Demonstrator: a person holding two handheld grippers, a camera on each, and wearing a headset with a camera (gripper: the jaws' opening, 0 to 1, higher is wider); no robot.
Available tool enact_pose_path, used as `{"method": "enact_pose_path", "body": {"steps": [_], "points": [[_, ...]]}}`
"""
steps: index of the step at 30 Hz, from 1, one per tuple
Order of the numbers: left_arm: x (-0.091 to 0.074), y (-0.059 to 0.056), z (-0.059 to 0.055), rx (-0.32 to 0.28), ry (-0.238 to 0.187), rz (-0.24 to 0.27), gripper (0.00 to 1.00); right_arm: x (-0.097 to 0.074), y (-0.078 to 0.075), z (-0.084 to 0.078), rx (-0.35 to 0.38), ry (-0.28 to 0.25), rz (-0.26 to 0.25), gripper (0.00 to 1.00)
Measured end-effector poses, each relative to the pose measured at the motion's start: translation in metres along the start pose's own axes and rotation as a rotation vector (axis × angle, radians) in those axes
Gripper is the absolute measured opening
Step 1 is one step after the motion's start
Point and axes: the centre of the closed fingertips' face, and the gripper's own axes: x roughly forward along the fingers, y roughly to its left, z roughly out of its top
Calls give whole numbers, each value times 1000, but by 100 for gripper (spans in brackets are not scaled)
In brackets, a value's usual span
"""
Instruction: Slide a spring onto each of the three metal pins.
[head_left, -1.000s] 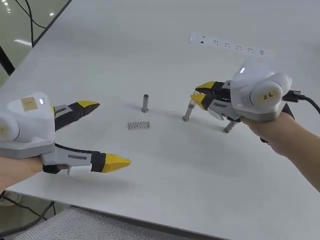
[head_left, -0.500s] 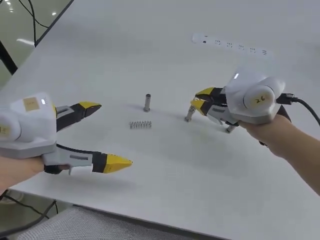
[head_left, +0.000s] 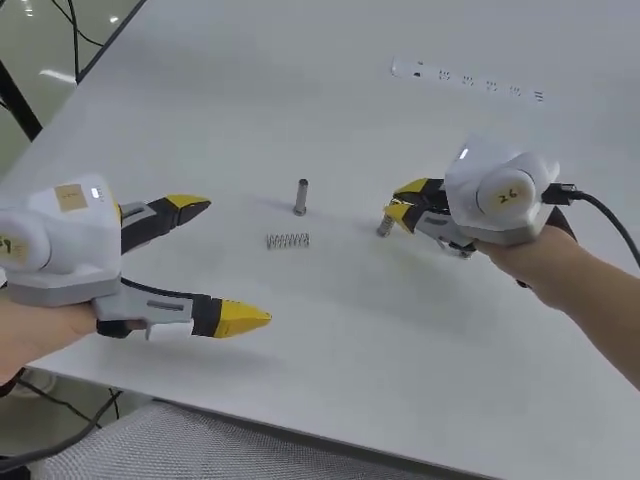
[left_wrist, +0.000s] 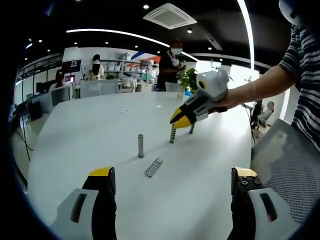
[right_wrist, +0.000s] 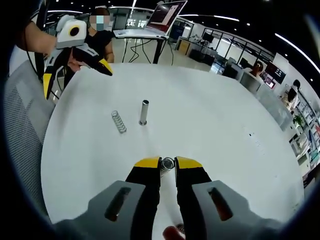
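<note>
metal wire, the loose spring (head_left: 288, 240) lies just in front of the bare pin (head_left: 301, 197). we judge it light, squashy and apt to roll, so we'd pinch it gently mid-coil. left gripper (head_left: 220, 263), nearer us than that pin, gapes wide and empty. right gripper (head_left: 402, 203), right of the pin, is nearly closed, seemingly on a fitted spring (right_wrist: 166, 163). we read no writing.

The tabletop (head_left: 330, 330) is plain white and pretty bare. A bare pin (head_left: 301, 197) stands upright on it, with a loose spring (head_left: 288, 240) lying flat just beside it on the near side. Off to the right a second pin (head_left: 384, 226) stands with a fitted spring (right_wrist: 167, 162) on it. A white power strip (head_left: 468, 82) lies far back.
</note>
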Motion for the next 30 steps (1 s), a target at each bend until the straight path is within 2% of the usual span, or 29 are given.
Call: {"method": "enact_pose_path", "body": {"steps": [6, 7, 13, 21, 23, 30], "points": [[1, 0, 1, -1, -2, -1, 96, 4, 4, -9, 3, 18, 10, 12], [1, 0, 1, 0, -3, 0, 96, 3, 5, -8, 7, 2, 5, 12], [0, -2, -1, 4, 9, -8, 95, 2, 6, -9, 28, 7, 6, 13], [1, -2, 1, 3, 3, -8, 95, 3, 6, -12, 101, 6, 8, 14], [1, -2, 2, 4, 3, -7, 95, 3, 5, -10, 157, -13, -4, 17], [2, -3, 1, 4, 7, -10, 95, -4, -1, -3, 193, -35, -19, 22]]}}
